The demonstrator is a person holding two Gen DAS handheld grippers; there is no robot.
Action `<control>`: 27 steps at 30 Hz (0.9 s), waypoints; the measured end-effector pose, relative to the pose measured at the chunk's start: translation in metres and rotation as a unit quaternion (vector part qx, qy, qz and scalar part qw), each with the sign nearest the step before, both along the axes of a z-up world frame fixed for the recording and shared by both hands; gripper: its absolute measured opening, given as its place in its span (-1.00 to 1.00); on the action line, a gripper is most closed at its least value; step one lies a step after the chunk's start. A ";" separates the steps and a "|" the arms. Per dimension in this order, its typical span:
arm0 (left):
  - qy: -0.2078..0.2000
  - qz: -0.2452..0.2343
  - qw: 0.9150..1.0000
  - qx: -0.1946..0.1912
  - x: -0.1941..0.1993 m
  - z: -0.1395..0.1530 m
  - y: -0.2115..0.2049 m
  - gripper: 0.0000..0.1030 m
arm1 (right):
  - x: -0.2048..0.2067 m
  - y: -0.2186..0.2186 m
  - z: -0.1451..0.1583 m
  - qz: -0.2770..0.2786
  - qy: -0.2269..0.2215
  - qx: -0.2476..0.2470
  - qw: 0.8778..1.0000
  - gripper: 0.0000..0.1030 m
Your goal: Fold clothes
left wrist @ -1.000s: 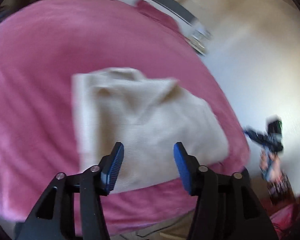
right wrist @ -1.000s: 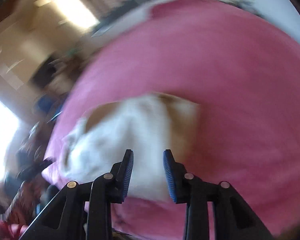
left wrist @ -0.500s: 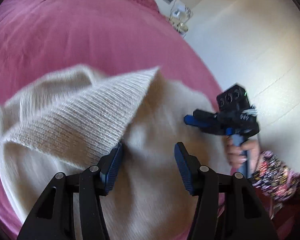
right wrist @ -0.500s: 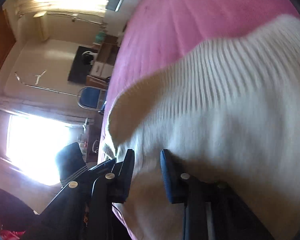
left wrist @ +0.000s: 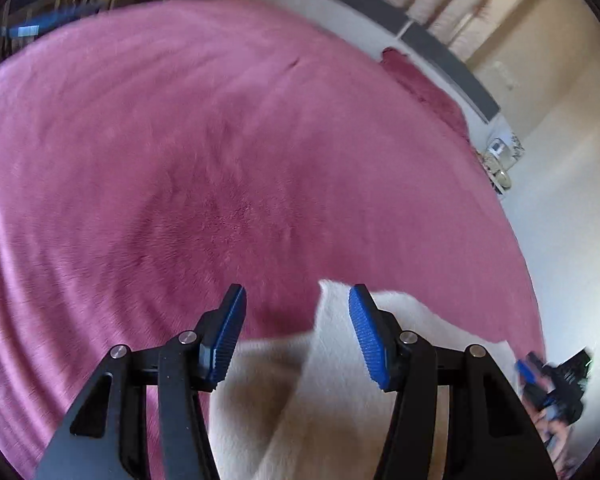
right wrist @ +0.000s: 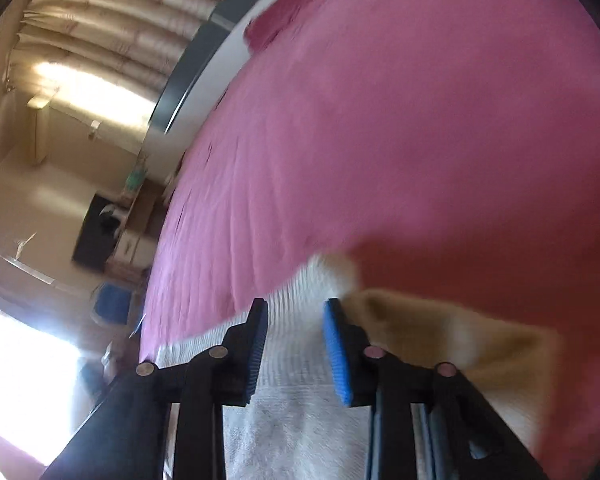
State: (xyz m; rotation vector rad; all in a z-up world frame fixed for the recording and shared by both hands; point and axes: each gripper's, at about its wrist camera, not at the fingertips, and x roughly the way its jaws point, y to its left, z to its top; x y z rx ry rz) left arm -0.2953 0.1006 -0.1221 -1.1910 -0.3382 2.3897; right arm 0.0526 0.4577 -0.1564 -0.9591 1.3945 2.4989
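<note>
Two grippers hang over a cream knit sweater on a pink bed.

Left gripper (left wrist: 296, 332) has its blue pads (left wrist: 366, 336) parted about halfway, clamping nothing, with a raised fold of the ribbed sweater (left wrist: 332, 392) below and between them. Right gripper (right wrist: 296, 346) stands narrower, its jaws opening, over the sweater's edge without pressing it. Beyond spreads the pink bedspread (left wrist: 228, 160). No readable writing.

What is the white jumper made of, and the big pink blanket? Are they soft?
The cream jumper looks like knitted wool or a similar yarn: ribbed lines show along its edge, so probably soft. The pink blanket looks like fleece or plush: a fuzzy, matte nap with gentle ripples. The exact fibres cannot be told.
</note>
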 end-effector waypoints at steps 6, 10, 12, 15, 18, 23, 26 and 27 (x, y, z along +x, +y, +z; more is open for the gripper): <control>0.097 -0.134 0.984 -0.067 0.096 0.014 0.053 0.16 | 0.015 -0.104 0.053 0.137 -0.034 0.168 0.976 -0.39; 0.112 -0.195 0.957 -0.185 0.144 -0.012 0.089 0.16 | 0.009 -0.183 0.039 0.241 -0.110 0.309 0.913 -0.40; 0.105 -0.208 0.950 -0.210 0.165 -0.025 0.079 0.18 | 0.028 -0.188 0.019 0.268 -0.168 0.332 0.889 -0.40; 0.081 -0.193 0.962 -0.177 0.179 -0.030 0.056 0.23 | 0.060 -0.188 0.010 0.269 -0.190 0.322 0.888 -0.35; 0.065 -0.177 0.971 -0.148 0.177 -0.025 0.042 0.23 | 0.095 -0.171 0.001 0.229 -0.183 0.274 0.916 -0.35; 0.073 -0.102 0.985 -0.122 0.167 -0.010 0.020 0.25 | 0.105 -0.163 0.029 0.171 -0.149 0.259 0.939 -0.35; 0.031 -0.098 0.982 -0.155 0.156 -0.027 0.020 0.25 | 0.093 -0.166 0.044 0.186 -0.107 0.286 0.934 -0.35; 0.030 -0.107 0.980 -0.165 0.158 -0.031 0.023 0.25 | 0.089 -0.165 0.036 0.198 -0.130 0.305 0.923 -0.35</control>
